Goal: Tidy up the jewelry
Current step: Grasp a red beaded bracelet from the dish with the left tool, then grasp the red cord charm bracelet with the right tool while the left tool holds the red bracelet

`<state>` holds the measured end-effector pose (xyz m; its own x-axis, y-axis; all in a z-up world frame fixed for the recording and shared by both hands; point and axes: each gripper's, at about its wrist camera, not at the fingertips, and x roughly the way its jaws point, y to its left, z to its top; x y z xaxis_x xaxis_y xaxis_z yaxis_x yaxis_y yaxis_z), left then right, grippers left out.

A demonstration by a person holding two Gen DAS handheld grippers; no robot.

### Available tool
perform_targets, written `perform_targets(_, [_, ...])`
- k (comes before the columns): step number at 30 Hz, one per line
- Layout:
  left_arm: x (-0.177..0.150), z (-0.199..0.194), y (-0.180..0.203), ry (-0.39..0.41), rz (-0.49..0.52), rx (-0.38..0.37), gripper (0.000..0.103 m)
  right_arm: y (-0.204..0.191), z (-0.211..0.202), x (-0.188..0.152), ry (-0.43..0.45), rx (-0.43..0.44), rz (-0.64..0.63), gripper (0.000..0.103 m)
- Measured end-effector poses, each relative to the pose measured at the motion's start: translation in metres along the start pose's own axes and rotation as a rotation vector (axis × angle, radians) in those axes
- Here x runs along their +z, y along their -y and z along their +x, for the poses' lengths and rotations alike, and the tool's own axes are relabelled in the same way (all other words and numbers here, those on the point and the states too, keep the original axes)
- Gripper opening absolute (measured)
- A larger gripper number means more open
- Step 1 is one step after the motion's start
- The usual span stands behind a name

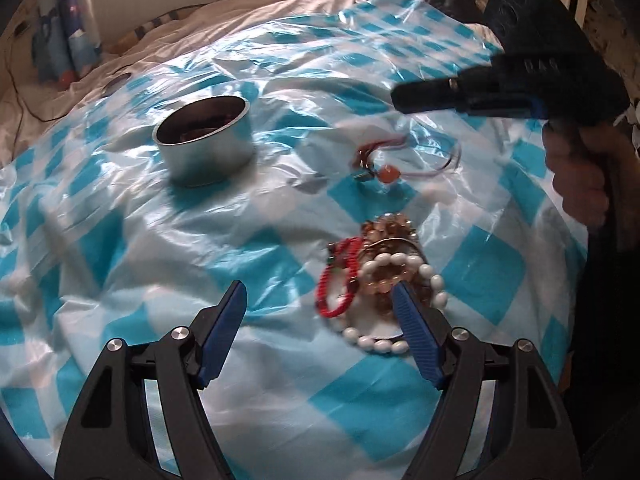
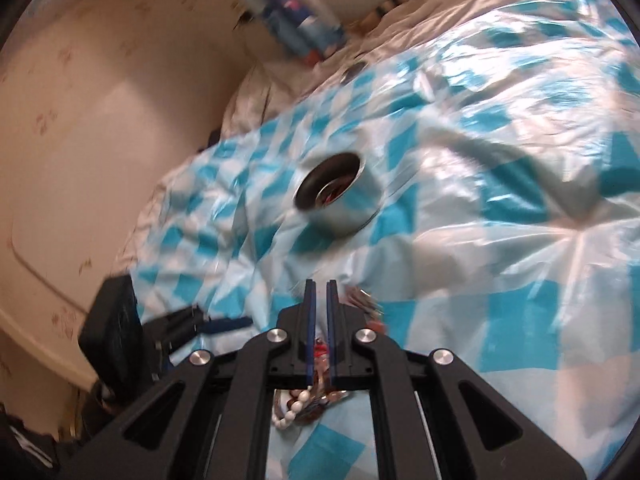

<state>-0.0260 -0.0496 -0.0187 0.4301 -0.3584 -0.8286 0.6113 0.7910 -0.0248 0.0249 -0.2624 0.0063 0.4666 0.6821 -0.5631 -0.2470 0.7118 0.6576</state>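
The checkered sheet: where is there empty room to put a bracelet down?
Bare sheet lies between the round tin and the left gripper, and along the far side behind the tin. It is crowded by the bracelet pile, white beads and red bracelet together, and the corded orange bead just beyond it.

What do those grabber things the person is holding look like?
Each hand-held gripper is black plastic. The left hand-held gripper has two wide black arms with triangle-shaped holes, round silver bolts and ribbed blue pads on its fingers. The right hand-held gripper looks the same up close. From the side it is a chunky black body with a small green light and a pistol-style handle.
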Motion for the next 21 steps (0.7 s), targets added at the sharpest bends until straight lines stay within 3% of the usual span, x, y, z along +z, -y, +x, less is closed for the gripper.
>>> perform_targets(4, [0.000,0.010,0.003,-0.019,0.004,0.013,0.072,0.003,-0.002,-0.001,-0.004,0.000,0.014,0.006])
perform_targets(7, [-0.002,0.013,0.000,-0.025,-0.021,-0.007,0.071,0.005,0.003,-0.003,-0.033,-0.050,0.003,0.006])
perform_targets(11, [-0.002,0.017,-0.006,-0.043,-0.049,-0.063,0.039,0.010,0.007,-0.005,-0.053,-0.211,-0.028,0.010])
perform_targets(12, [-0.002,0.018,-0.006,-0.053,-0.041,-0.066,0.025,0.012,0.008,-0.006,-0.052,-0.263,-0.036,0.030])
perform_targets(13, [-0.003,0.020,-0.005,-0.061,-0.035,-0.068,0.019,0.012,0.007,-0.007,-0.047,-0.278,-0.038,0.047])
perform_targets(14, [-0.004,0.020,-0.005,-0.066,-0.034,-0.075,0.013,0.012,0.007,-0.007,-0.046,-0.297,-0.049,0.048])
perform_targets(16, [-0.004,0.018,-0.006,-0.067,-0.038,-0.093,0.009,0.012,0.010,-0.009,-0.057,-0.314,-0.071,0.048])
perform_targets(21, [-0.001,0.001,-0.018,-0.006,-0.095,-0.136,0.007,0.011,0.029,-0.016,-0.114,-0.512,-0.185,0.049])
